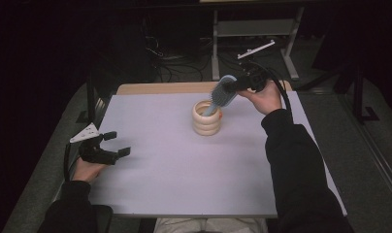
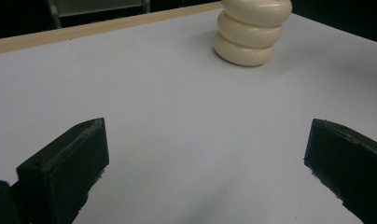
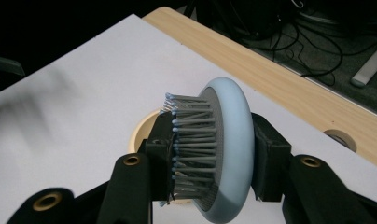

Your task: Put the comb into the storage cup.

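- One broad pale grey tabletop (image 1: 174,165) carries everything, with a strip of light wood along its far edge; dark floor and loose cables lie beyond it.
- Two black sleeves come in from the near side, the right arm reaching well forward across the right half of the tabletop, the left staying near the left front corner.
- One cream holder (image 1: 207,117), shaped like three stacked rings with an open top, stands upright a little beyond the middle of the tabletop; in the left gripper view it (image 2: 252,29) sits far ahead and slightly to the right.
- One light blue hairbrush (image 1: 224,91) is held tilted above the holder, its handle end angled down into the open mouth and its oval head up and to the right.
- Right claw (image 1: 237,85) is pinching the hairbrush head: in the right gripper view one jaw presses into the grey bristles and the other sits against the smooth blue back of the hairbrush (image 3: 228,149), with the holder's rim (image 3: 144,128) just below and behind.
- Left claw (image 1: 117,143) is spread wide with nothing between its jaws, low over the bare surface near the left edge, a grey three-cornered plate on top.
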### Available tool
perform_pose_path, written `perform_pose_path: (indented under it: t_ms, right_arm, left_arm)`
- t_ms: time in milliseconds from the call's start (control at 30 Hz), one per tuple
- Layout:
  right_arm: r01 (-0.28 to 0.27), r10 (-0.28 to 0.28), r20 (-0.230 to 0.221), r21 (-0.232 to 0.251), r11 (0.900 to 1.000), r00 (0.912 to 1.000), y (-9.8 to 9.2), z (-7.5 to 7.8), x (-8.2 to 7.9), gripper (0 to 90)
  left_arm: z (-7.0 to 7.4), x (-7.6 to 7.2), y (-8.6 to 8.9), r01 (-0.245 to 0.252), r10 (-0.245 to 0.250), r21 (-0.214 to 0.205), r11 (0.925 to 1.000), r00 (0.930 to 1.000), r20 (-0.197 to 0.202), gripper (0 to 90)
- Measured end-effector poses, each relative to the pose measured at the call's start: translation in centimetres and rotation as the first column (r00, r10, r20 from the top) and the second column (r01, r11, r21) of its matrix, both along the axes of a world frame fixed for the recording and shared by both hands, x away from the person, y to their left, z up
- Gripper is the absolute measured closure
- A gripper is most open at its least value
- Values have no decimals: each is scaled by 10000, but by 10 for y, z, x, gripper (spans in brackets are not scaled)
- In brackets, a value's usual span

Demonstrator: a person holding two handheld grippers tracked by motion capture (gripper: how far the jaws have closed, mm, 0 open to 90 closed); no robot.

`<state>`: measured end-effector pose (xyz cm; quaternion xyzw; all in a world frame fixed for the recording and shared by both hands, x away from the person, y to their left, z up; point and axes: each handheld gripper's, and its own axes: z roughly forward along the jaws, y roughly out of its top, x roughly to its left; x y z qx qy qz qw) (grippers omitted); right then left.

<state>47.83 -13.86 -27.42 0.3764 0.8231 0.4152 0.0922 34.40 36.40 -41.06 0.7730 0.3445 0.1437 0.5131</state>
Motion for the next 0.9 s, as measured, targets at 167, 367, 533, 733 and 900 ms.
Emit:
perform_pose_path:
  t_ms: [167, 367, 533, 733, 900]
  right_arm:
    - [-26, 27, -87, 136, 9999, 10000, 2, -5, 1, 566]
    - [-45, 48, -208, 119, 9999, 9998, 5, -10, 5, 565]
    - [-41, 46, -327, 136, 9999, 9995, 8, -14, 8, 564]
    - [-78, 98, -506, 398, 9992, 9987, 13, -20, 11, 561]
    - [64, -31, -646, 521, 9986, 9979, 12, -20, 13, 553]
  left_arm:
    - [-3, 1, -1, 75, -72, 119, 9999, 9998, -207, 0]
    - [-3, 0, -3, 177, -174, 185, 9997, 9997, -180, 0]
    - [-4, 0, -5, 286, -282, 211, 9994, 9994, -223, 0]
    - [-3, 0, -5, 280, -276, 163, 9995, 9994, -211, 0]
    - [-3, 0, -5, 269, -266, 151, 9995, 9995, -186, 0]
